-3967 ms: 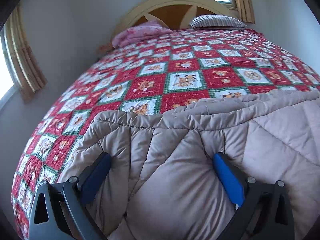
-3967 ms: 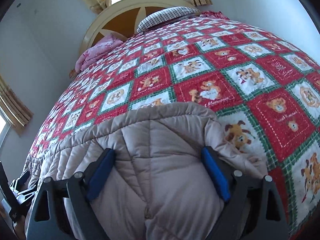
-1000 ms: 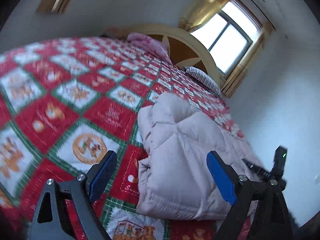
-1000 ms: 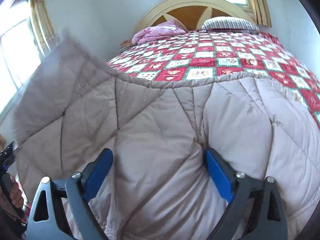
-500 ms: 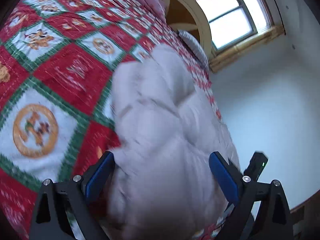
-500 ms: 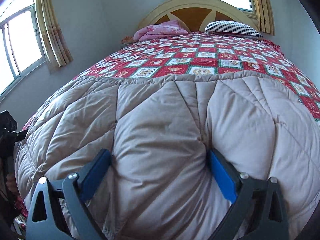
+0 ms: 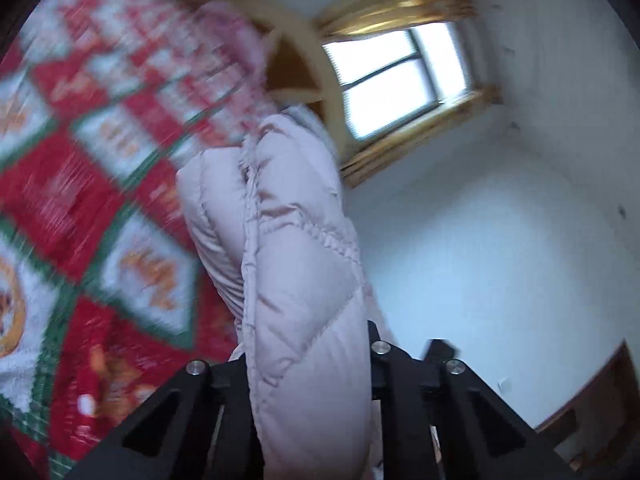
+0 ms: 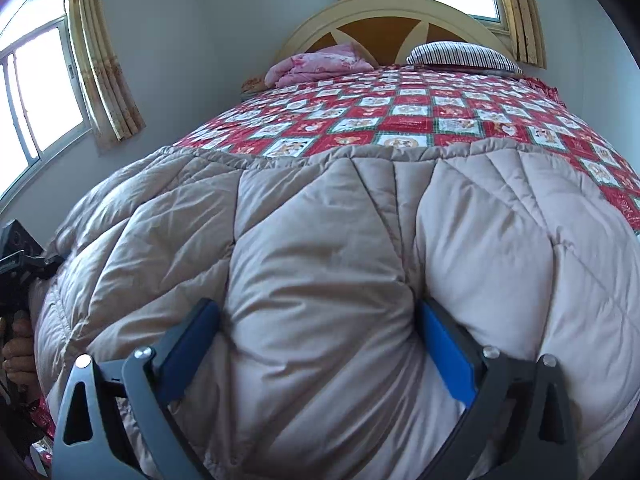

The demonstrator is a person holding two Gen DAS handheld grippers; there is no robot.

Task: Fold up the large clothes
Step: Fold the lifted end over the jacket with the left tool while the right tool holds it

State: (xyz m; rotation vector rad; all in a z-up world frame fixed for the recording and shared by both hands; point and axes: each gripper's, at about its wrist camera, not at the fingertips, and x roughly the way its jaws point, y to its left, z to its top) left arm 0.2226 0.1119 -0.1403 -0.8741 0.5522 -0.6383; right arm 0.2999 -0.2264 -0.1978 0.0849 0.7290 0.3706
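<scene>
Quilted coat: left hand-held gripper, open a moment ago, now clamping its edge; right hand-held gripper keeping its grip; I am readying the next fold

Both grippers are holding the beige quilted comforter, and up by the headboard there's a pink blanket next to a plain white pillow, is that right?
Nearly. The pillow is striped, dark lines on white, not plain; the right wrist view shows it beside the pink blanket at the headboard. The rest holds: the left gripper and the right gripper each have the beige comforter between their fingers.
</scene>
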